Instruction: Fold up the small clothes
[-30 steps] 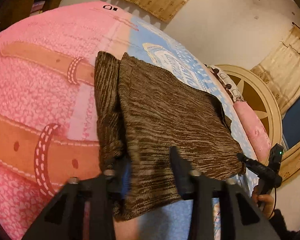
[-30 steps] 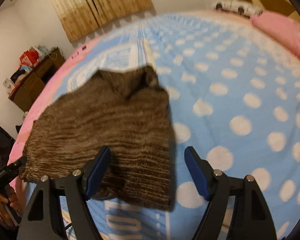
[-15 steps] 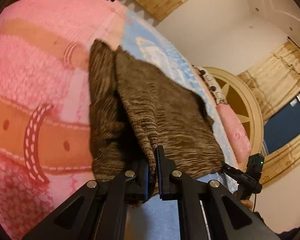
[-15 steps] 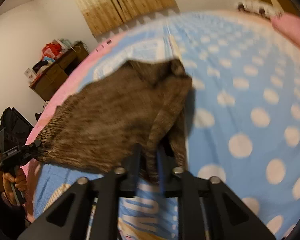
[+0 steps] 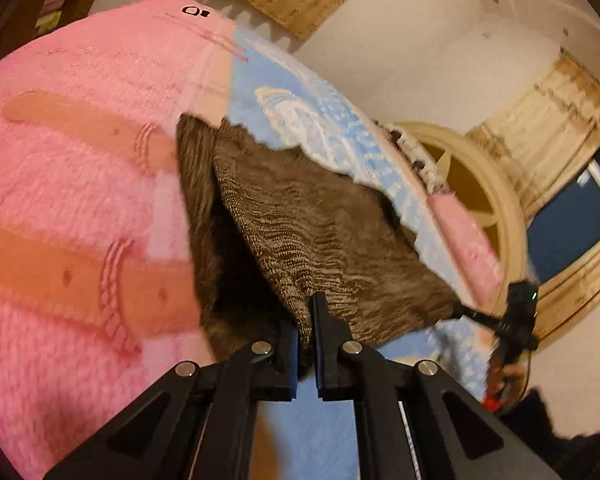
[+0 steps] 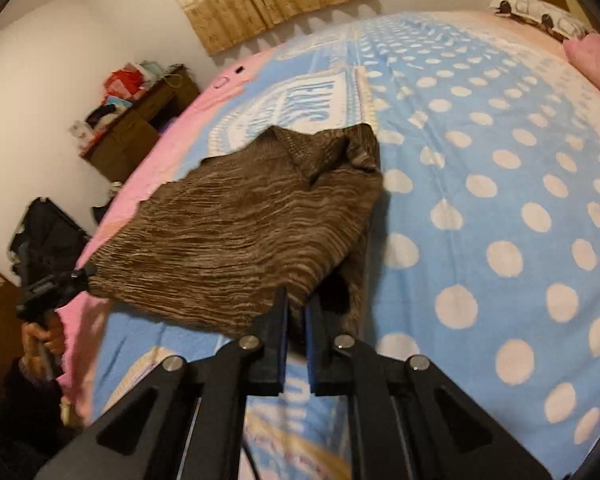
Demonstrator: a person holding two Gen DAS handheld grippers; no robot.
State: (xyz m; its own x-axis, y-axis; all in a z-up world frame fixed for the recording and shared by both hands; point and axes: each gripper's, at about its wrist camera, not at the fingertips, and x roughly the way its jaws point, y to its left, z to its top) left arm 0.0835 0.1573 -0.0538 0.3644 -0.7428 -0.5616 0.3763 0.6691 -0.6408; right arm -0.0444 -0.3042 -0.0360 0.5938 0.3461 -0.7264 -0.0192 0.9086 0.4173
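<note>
A brown knitted garment (image 5: 320,236) lies on the bed, its near edge lifted off the cover. My left gripper (image 5: 307,320) is shut on the near left corner of the garment's hem. My right gripper (image 6: 296,312) is shut on the near right corner of the same garment (image 6: 244,224). The hem hangs stretched between the two grippers. The far part with the neckline (image 6: 320,148) rests on the blue cover. A sleeve (image 5: 196,184) lies folded along the left side. The right gripper also shows in the left wrist view (image 5: 476,314), and the left gripper in the right wrist view (image 6: 80,276).
The bed has a pink blanket (image 5: 68,184) on the left and a blue polka-dot cover (image 6: 500,200) on the right. A pink pillow (image 5: 468,236) and round headboard (image 5: 484,200) stand at the far end. A cluttered wooden dresser (image 6: 136,128) stands by the wall.
Both grippers went from open around the hem to shut on it. They have since lifted the near edge of the garment off the bed.
</note>
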